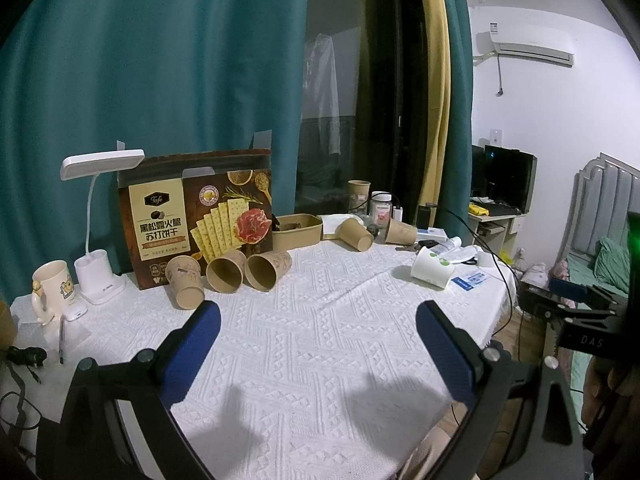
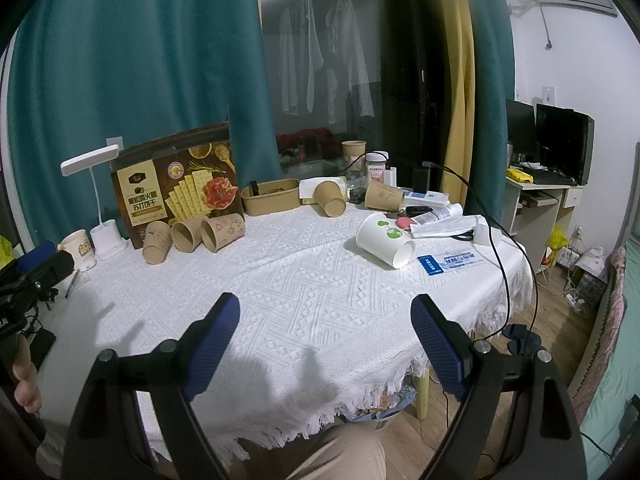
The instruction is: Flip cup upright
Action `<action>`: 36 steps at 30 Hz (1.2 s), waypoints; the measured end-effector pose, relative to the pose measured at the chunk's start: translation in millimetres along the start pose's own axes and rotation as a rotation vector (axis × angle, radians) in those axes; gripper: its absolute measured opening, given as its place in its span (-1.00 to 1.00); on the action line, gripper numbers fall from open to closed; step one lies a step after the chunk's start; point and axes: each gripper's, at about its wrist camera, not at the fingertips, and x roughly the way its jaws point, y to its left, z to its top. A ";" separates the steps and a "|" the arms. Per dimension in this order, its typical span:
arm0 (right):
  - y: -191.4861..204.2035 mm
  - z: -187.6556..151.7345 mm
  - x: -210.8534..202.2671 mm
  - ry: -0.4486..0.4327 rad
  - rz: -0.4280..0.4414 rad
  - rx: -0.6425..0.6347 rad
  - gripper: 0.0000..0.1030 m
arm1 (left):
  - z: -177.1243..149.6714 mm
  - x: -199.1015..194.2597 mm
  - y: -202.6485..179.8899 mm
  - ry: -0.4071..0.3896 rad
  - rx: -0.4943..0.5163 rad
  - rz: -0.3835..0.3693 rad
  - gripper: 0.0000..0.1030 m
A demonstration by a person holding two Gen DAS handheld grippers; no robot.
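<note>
Jaws of the left gripper and right gripper stand spread, holding nothing. The white cup lies tipped on the tablecloth.

Both tongs: black frames, silver screws, ribbed blue pads.

Two wrist views, both facing across the table toward the curtain.
My left camera sits low and close over the cloth; my right hangs back off the near edge. Both share the cracker box and white cup.
</note>
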 end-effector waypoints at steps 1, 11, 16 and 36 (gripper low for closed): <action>0.0 -0.5 -0.4 -0.001 0.001 0.000 0.66 | 0.6 0.2 0.6 0.000 0.000 0.000 0.91; 0.0 -0.4 0.1 0.000 0.000 0.000 0.66 | 0.0 0.6 1.9 0.000 -0.002 0.000 0.91; -1.0 -0.8 0.1 0.001 0.000 0.000 0.66 | 0.0 0.5 1.9 0.001 -0.002 0.000 0.91; -4.4 -5.3 9.2 0.014 -0.004 0.012 0.66 | -1.5 12.8 4.7 0.058 -0.041 -0.027 0.91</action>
